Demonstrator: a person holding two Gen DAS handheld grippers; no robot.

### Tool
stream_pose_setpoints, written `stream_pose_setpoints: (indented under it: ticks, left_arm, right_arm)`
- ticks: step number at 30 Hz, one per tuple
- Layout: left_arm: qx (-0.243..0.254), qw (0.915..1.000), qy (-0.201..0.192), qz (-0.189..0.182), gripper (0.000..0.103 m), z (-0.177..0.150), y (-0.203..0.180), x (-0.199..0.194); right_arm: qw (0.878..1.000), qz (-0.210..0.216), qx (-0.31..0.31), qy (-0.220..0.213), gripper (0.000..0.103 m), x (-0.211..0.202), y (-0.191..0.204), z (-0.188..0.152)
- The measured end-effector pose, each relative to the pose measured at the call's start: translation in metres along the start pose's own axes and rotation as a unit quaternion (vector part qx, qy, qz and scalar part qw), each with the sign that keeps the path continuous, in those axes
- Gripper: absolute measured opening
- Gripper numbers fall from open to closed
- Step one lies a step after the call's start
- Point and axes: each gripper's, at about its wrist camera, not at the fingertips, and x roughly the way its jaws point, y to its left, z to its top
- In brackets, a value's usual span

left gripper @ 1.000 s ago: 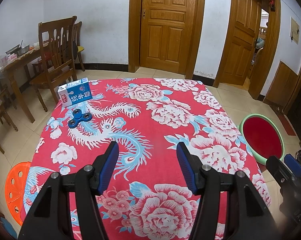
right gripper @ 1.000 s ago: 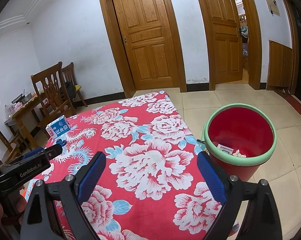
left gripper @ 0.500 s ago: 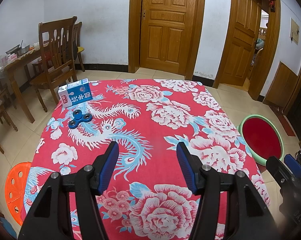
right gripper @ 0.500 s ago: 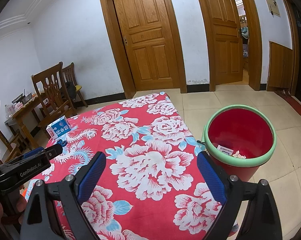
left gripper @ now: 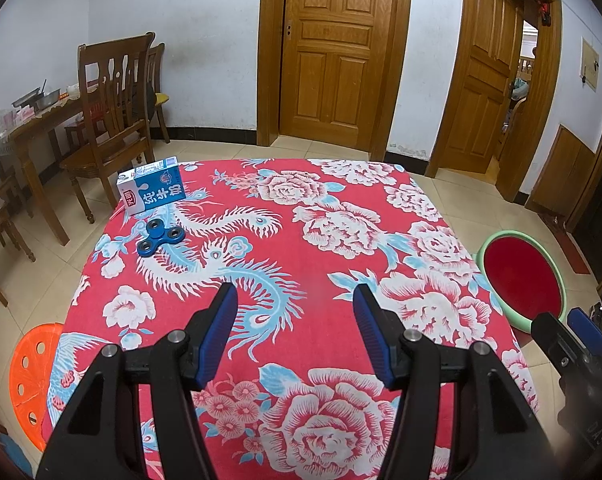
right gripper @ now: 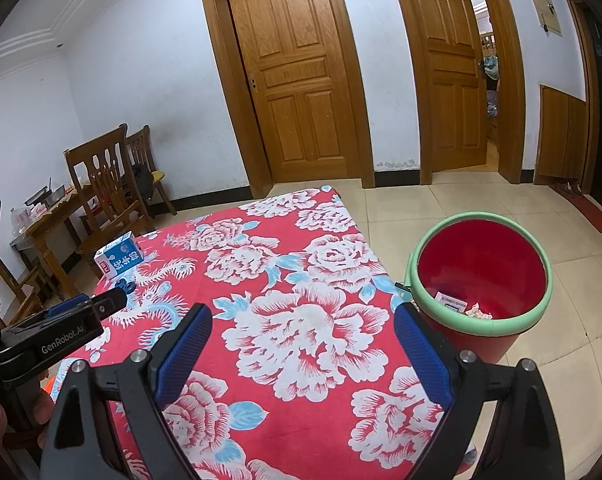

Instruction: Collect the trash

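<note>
A blue and white milk carton (left gripper: pixel 152 185) lies at the far left corner of the table, which wears a red flowered cloth (left gripper: pixel 325 240). The carton (right gripper: pixel 119 260) shows in the right wrist view too. A blue fidget spinner (left gripper: pixel 160 237) rests just in front of it. My left gripper (left gripper: pixel 295 300) hovers open over the near middle of the cloth, holding nothing. My right gripper (right gripper: pixel 303 320) stands wide open and empty over the table's right side. A red bin with a green rim (right gripper: pixel 479 280) stands on the floor right of the table, with scraps of paper inside.
Wooden chairs (left gripper: pixel 113 120) and a side table (left gripper: pixel 29 120) stand beyond the left edge. An orange stool (left gripper: pixel 31 364) sits low at the near left. Two wooden doors (left gripper: pixel 333 56) are in the far wall. Tiled floor surrounds the table.
</note>
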Motion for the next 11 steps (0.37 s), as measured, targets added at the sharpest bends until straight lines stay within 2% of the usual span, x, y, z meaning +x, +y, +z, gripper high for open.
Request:
stream_pose_setpoints:
  ticks: [11]
  left_arm:
    - [-0.001, 1.0000, 0.002, 0.000, 0.060, 0.0008, -0.0002, -0.0002]
  right_arm:
    - [1.000, -0.001, -0.001, 0.000, 0.094, 0.0014, 0.0016, 0.0009]
